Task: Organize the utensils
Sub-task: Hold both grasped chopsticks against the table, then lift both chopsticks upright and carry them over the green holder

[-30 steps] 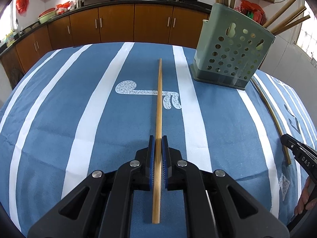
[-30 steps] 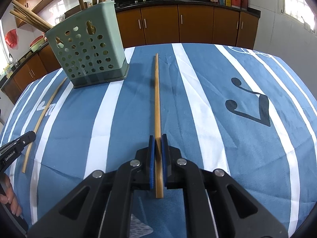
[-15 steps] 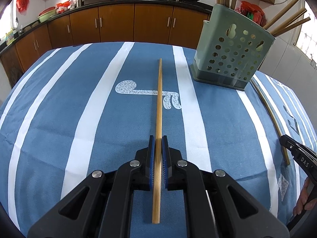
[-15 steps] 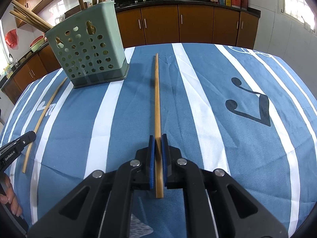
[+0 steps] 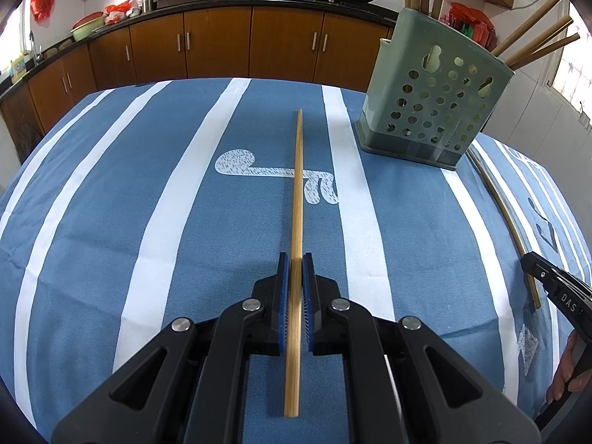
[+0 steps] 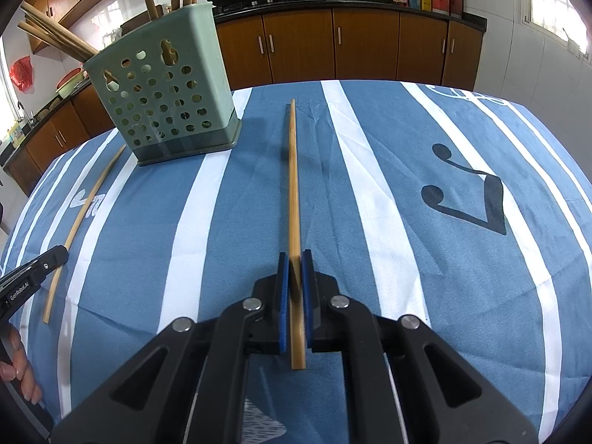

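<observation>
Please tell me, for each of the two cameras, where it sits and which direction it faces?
Left wrist: on the left hand-held gripper, looking down its fingers at its chopstick on the tablecloth; right hand-held gripper at right edge.
Right wrist: on the right hand-held gripper, same forward look; person's fingers lower left.
Shared: green holder, kitchen cabinets.
</observation>
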The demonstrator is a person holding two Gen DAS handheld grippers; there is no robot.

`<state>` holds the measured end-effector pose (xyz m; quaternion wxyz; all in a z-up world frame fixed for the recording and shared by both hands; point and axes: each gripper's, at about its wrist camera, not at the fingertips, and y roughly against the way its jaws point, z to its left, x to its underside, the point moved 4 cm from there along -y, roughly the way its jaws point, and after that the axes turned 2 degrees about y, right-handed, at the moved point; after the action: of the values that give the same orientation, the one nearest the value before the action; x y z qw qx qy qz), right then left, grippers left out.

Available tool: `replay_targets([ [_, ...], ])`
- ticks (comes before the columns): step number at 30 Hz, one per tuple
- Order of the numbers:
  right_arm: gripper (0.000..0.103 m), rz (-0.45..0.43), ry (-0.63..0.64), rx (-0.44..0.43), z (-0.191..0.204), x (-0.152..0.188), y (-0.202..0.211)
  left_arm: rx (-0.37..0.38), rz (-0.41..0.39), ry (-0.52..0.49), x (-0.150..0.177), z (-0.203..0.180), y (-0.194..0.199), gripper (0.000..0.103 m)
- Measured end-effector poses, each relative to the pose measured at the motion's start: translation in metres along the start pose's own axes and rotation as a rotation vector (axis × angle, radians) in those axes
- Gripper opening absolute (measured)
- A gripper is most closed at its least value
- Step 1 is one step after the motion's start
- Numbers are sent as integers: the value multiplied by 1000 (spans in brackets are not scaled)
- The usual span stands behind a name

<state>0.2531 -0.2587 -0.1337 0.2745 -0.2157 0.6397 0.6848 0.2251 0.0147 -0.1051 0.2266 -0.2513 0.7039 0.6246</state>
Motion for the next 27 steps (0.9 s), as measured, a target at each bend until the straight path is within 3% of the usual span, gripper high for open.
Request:
replay_targets([
  [14,8,-1,26,14,2,3,4,-28,6,-63,16,-3,13,8],
  [18,8,-47,4,5,-3,1,20,-22,17,-70,14,-2,16,8],
  [27,8,-233,-38,-10,-17,-32,78,40,-146,-29,-19,4,68,8],
])
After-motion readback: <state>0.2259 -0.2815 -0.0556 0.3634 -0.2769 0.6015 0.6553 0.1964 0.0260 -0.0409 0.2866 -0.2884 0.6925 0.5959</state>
